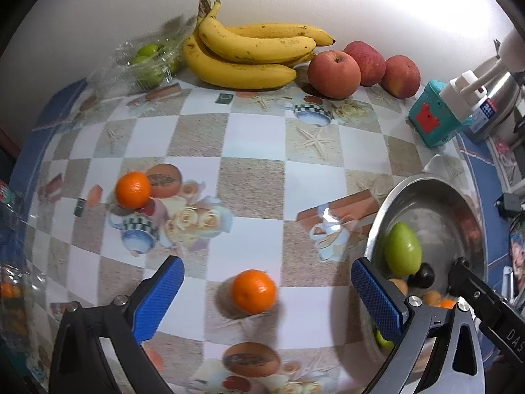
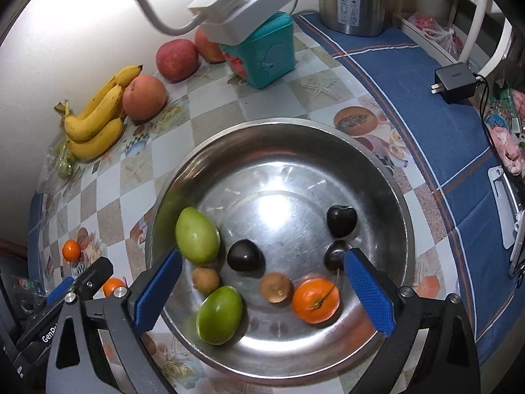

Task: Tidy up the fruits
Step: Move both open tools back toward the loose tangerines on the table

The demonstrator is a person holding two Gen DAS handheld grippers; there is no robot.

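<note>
The left gripper [image 1: 267, 282] is hanging spread, an orange [image 1: 253, 291] lying loose between its fingers. The right gripper [image 2: 262, 272] is hovering spread over the bowl [image 2: 390, 177], fruit lying below, nothing pinched.

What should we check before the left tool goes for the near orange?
1. Left tool open: ok.
2. Near orange between its fingers, untouched: ok.
3. Right tool open, holding nothing: ok.
4. Metal bowl has free floor space: ok.
5. Far orange clear of the approach: ok.
6. Orange at rest: cannot tell, its outline is blurred.
</note>
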